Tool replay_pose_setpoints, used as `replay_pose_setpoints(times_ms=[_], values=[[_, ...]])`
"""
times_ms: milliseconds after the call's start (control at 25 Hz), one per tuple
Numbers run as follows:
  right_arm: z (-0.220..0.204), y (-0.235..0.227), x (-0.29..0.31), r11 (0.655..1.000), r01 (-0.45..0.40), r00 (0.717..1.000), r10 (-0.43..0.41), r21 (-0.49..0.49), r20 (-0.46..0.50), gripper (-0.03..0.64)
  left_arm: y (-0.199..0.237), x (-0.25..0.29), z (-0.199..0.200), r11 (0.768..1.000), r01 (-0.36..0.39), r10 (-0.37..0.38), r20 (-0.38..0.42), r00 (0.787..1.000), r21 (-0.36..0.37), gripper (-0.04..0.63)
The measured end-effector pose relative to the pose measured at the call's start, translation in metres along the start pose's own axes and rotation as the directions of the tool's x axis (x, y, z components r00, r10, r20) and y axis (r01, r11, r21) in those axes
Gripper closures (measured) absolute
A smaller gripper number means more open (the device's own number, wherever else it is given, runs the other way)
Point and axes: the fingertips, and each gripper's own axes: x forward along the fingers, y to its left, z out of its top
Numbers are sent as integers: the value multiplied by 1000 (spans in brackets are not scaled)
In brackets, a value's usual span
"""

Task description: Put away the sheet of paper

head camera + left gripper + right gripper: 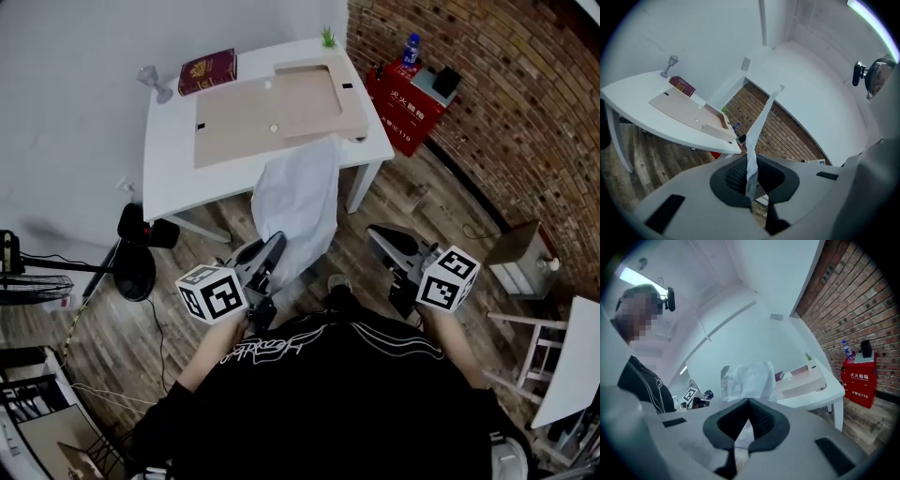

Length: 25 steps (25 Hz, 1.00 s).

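Note:
A crumpled white sheet of paper (298, 202) hangs in the air in front of the white table (173, 141), and its upper edge reaches the table's front edge. My left gripper (272, 248) is shut on the sheet's lower end. In the left gripper view the sheet (758, 131) rises edge-on from between the pads of the left gripper (751, 185). My right gripper (382, 234) hovers to the right of the sheet, apart from it, jaws shut on nothing. The right gripper view shows its closed tips (748, 403) with the sheet (747, 379) behind. A tan open folder (253, 117) lies on the table.
On the table stand a red book (207, 71), a glass goblet (150, 79) and a small plant (328, 37). A red cabinet (405, 103) with a bottle (410, 49) sits by the brick wall. A black stand base (136, 267) and cables lie on the floor at left.

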Motion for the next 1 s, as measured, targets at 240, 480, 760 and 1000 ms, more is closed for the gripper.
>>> replay_pose_setpoints(times_ms=[240, 480, 760, 1000], values=[[62, -67, 19, 998, -10, 1000, 10, -55, 4, 615, 10, 62, 46, 999, -38, 37, 33, 999, 8, 549], [87, -105, 29, 998, -45, 999, 45, -43, 11, 615, 20, 98, 75, 1000, -29, 29, 36, 999, -7, 549], [98, -125, 49, 995, -85, 996, 85, -53, -16, 615, 39, 110, 112, 998, -37, 42, 108, 993, -46, 548], [100, -137, 73, 996, -80, 996, 78, -47, -38, 615, 66, 104, 153, 998, -37, 45, 153, 987, -51, 548]])
